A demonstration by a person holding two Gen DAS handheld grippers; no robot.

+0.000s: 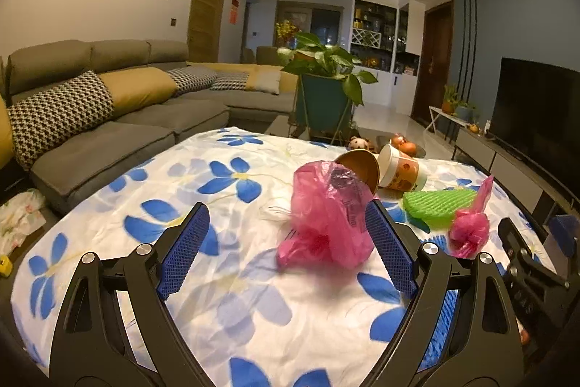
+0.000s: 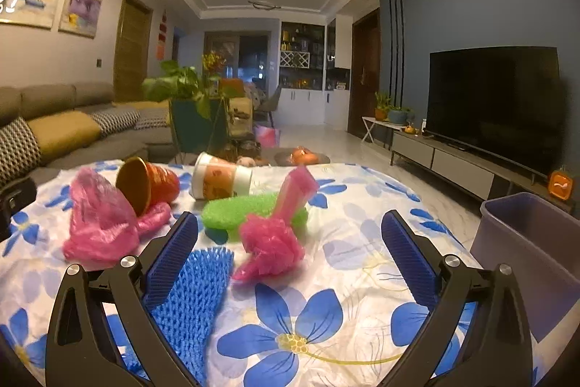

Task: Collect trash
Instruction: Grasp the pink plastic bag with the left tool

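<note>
Both my grippers hang wide open over the flowered cloth [image 2: 326,332] with nothing between the pads: my left gripper [image 1: 286,234] has its blue fingers spread to either side of the near edge of the big pink bag [image 1: 326,213], not pressing it, and my right gripper [image 2: 290,231] stands spread above bare cloth. Nearest to me, under my right gripper's left finger, lies the blue foam net [image 2: 192,300], flat on the cloth. Just beyond it sits the small crumpled pink bag [image 2: 272,242], resting against the near edge of the green foam net [image 2: 232,209]. To the left lies the big pink bag, with the orange cup [image 2: 148,186] tipped on its side touching its far edge. Further back, right of that cup, the white printed cup [image 2: 221,182] also lies on its side. At the near right edge of the table stands the grey bin [image 2: 525,263].
</note>
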